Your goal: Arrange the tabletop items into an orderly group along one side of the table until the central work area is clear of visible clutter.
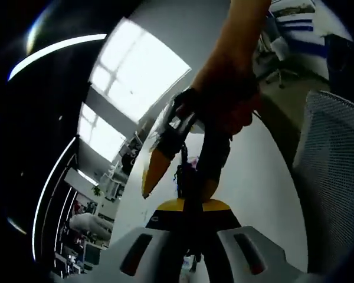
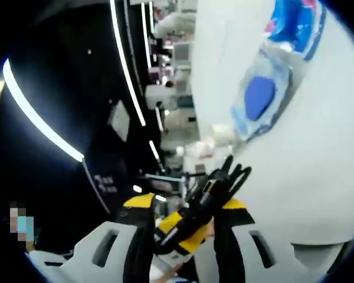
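Observation:
Low in the left gripper view, my left gripper [image 1: 196,239] has its jaws close together on a thin black part [image 1: 187,177] that rises from between them. Above it a person's hand [image 1: 227,94] holds the right gripper [image 1: 183,168], whose yellow and black jaws point down at mine. In the right gripper view, my right gripper [image 2: 183,233] is shut on a yellow and black tool [image 2: 192,221] with black loops at its far end. Past it a clear water bottle [image 2: 262,97] with a blue cap lies on the white table [image 2: 307,177].
The white table [image 1: 253,177] runs away behind the hand. A grey mesh chair back [image 1: 333,171] stands at its right edge. Office shelves and ceiling light strips fill the dark side of both views.

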Tool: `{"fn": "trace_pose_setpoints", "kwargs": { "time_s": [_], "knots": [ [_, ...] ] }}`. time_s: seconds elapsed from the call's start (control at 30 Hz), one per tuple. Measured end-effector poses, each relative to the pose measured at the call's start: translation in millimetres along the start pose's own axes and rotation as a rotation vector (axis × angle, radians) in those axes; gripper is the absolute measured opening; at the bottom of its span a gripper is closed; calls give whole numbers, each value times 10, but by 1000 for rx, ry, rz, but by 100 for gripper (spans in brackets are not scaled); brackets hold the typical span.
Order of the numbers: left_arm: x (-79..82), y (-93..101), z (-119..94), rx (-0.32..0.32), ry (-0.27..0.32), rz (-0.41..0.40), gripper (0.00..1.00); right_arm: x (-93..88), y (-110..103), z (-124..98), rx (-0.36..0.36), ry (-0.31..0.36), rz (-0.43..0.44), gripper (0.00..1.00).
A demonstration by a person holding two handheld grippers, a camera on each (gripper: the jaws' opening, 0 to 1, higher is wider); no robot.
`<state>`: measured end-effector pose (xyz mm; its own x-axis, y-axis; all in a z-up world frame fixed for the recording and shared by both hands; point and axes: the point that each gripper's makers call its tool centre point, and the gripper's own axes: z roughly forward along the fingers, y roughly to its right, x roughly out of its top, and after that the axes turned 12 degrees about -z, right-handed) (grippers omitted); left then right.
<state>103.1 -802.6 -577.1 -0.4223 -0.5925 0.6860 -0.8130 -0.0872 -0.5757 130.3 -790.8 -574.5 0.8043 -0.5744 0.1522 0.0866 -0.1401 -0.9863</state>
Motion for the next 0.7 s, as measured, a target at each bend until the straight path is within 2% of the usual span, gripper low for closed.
{"fn": "trace_pose_setpoints", "kwargs": {
  "time_s": [0.03,0.07,0.1,0.13,0.17,0.23,0.3,0.4,0.47,0.5,0.53,0.63,0.7],
  "knots": [
    [-1,6,-6,-4,-7,22,5,-19,44,-5,-13,-22,-10,23],
    [27,28,-13,-16,10,23,5,-37,137,-16,-57,-40,-78,15],
    [34,75,-8,-43,10,35,6,-34,117,-11,-44,-34,-98,14],
    [28,84,-8,-42,4,34,6,-14,80,-3,-31,-23,-98,12],
    [22,87,-5,-40,3,12,6,-15,71,1,-37,-34,-135,12],
    [2,121,1,-54,15,-141,8,15,74,11,-60,-41,-250,11],
    [-36,97,-6,-45,29,-242,11,67,70,14,-82,-29,-316,11],
    [-74,39,-33,-39,45,-371,22,153,41,-5,-94,11,-390,10],
    [-95,32,-50,-67,67,-535,39,201,-19,-38,-95,40,-475,10],
    [-143,7,-68,-61,66,-648,48,233,-37,-64,-95,48,-520,10],
    [-161,-18,-82,-56,81,-702,57,238,-42,-84,-98,45,-541,10],
    [-301,-102,-158,-23,101,-962,71,342,31,-166,-118,51,-610,10],
    [-356,-221,-235,2,185,-1192,81,380,50,-220,-125,66,-661,10]
  ]
}}
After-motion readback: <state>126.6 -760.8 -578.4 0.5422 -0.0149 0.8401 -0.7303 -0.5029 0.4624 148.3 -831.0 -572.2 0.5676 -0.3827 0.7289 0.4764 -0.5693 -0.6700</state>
